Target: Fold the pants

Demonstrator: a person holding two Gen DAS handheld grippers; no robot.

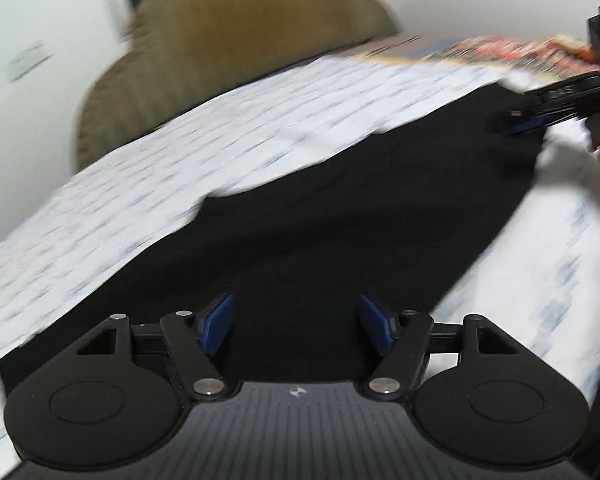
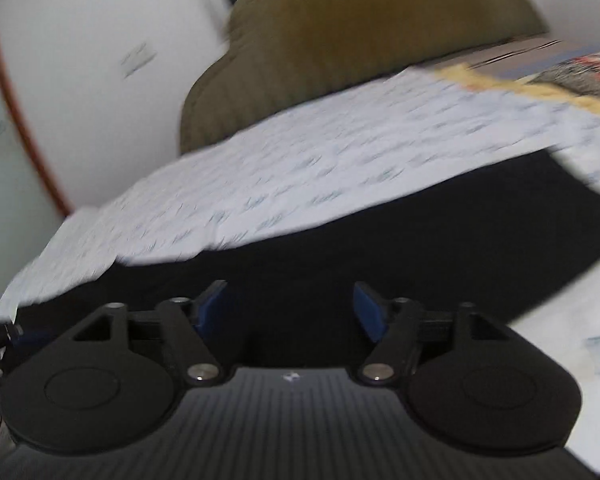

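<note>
With both the left gripper point(image 1: 296, 330) and the right gripper point(image 2: 290, 312) spread apart and empty over the black pants point(image 1: 340, 220) lying flat on the bed point(image 1: 180, 152), each should pinch a far-apart edge before lifting evenly.

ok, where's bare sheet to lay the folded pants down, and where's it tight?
Free: the wide strip of patterned sheet between the black pants and the olive cushion. A narrower strip borders the pants' other edge. Crowded: the far end by the colourful blanket, where the right gripper hovers over the pants. Left gripper is open.
</note>
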